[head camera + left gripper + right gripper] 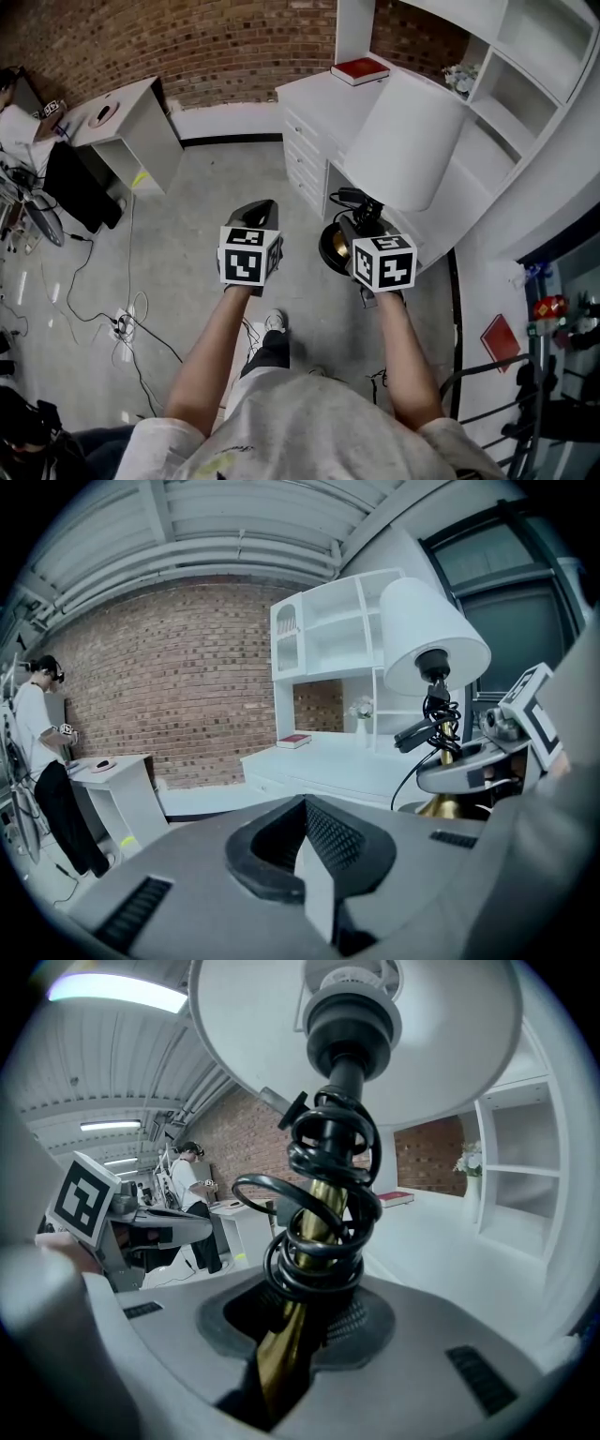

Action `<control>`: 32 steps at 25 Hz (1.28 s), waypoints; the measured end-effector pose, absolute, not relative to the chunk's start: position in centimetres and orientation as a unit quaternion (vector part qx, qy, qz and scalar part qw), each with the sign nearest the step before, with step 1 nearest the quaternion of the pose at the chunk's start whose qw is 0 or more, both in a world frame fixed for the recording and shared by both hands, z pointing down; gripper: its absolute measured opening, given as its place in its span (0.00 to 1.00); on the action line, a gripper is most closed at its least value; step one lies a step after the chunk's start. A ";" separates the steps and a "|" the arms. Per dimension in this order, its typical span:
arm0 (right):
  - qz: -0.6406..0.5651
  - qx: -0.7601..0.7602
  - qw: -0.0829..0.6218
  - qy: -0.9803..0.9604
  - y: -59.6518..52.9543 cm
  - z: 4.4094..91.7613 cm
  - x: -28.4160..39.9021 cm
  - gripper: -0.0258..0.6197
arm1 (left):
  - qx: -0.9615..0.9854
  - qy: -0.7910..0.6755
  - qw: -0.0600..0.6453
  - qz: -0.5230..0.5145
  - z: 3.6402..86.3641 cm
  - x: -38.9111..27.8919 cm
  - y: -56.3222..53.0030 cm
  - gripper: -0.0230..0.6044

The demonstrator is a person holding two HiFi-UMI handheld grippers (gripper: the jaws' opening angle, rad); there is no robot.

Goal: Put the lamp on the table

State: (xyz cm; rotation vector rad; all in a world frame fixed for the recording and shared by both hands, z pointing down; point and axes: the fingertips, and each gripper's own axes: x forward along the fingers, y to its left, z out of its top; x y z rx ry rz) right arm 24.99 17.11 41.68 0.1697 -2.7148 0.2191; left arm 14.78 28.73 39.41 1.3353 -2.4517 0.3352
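The lamp has a white shade [408, 141], a brass stem [311, 1232] and a black cord coiled round that stem [328, 1194]. My right gripper [362, 228] is shut on the stem and holds the lamp off the floor, beside the front edge of the white desk [323, 98]. In the left gripper view the lamp [431, 635] hangs at the right. My left gripper [255, 214] hovers to the left of the lamp's dark round base [334, 248]. Its jaws are shut with nothing between them.
A red book [360, 70] lies on the desk, and white shelves [534, 56] rise behind it. A small white side table [122, 122] stands at the far left. Cables [122, 323] trail over the concrete floor. A person [42, 752] stands by that side table.
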 end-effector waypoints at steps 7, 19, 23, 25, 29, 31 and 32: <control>0.077 0.078 0.209 -0.972 15.0 41.6 19.9 0.20 | 0.488 -0.848 0.167 0.120 39.5 9.2 25.9 0.02; 0.091 0.122 0.204 -0.967 12.8 40.1 10.8 0.20 | 0.538 -0.816 0.173 0.119 39.1 -1.0 22.1 0.02; 0.092 0.141 0.203 -0.965 12.1 39.6 8.7 0.20 | 0.558 -0.804 0.165 0.122 38.7 -3.3 20.4 0.02; 0.092 0.152 0.202 -0.963 11.8 39.5 7.8 0.20 | 0.569 -0.797 0.161 0.124 38.6 -4.2 19.6 0.02; 0.093 0.171 0.203 -0.960 11.2 39.5 6.7 0.20 | 0.589 -0.782 0.157 0.130 38.6 -5.3 18.3 0.02; 0.094 0.177 0.203 -0.958 10.9 39.5 6.3 0.20 | 0.596 -0.777 0.156 0.130 38.6 -5.8 17.8 0.02; 0.095 0.180 0.203 -0.958 10.8 39.5 6.1 0.20 | 0.600 -0.774 0.155 0.130 38.6 -5.9 17.5 0.02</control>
